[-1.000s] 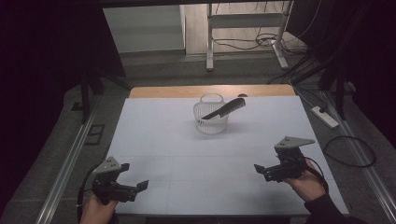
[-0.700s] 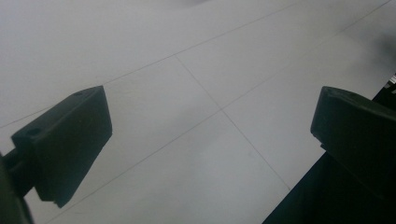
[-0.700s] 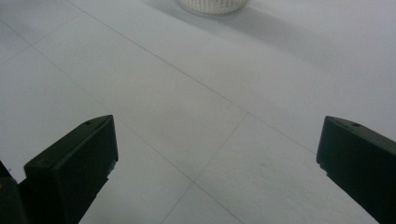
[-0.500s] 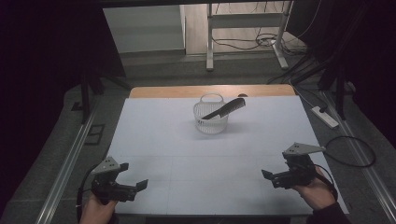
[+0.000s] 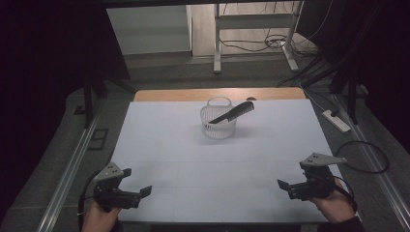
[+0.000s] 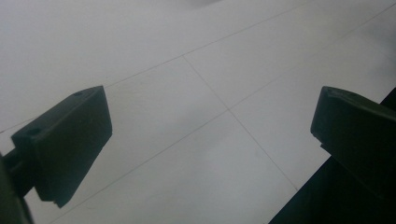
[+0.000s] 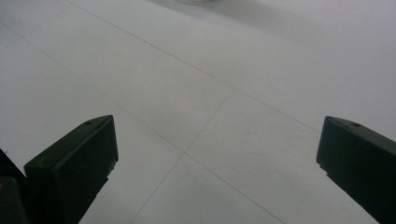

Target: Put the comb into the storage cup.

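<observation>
- The white table (image 5: 159, 145) takes up the middle of the high view, with a strip of bare wood along its far edge at 12 o'clock; thin seam lines cross its surface.
- A white mesh basket (image 5: 218, 123) stands upright on the table, a little toward 12 o'clock from the centre, well apart from both grippers.
- A black comb (image 5: 233, 112) lies tilted in the basket, its lower end inside and its upper end sticking out over the rim toward 2 o'clock.
- The right gripper (image 5: 283, 185) sits at about 4 o'clock near the table's front edge, held by a hand (image 5: 333, 205). Its jaws stand wide apart in the right gripper view, with nothing but bare table between them.
- The left gripper (image 5: 146, 191) sits at about 8 o'clock near the front edge, held by the other hand (image 5: 99, 217). Its jaws are also spread wide in the left gripper view, empty, with the table's edge close under one of them.
</observation>
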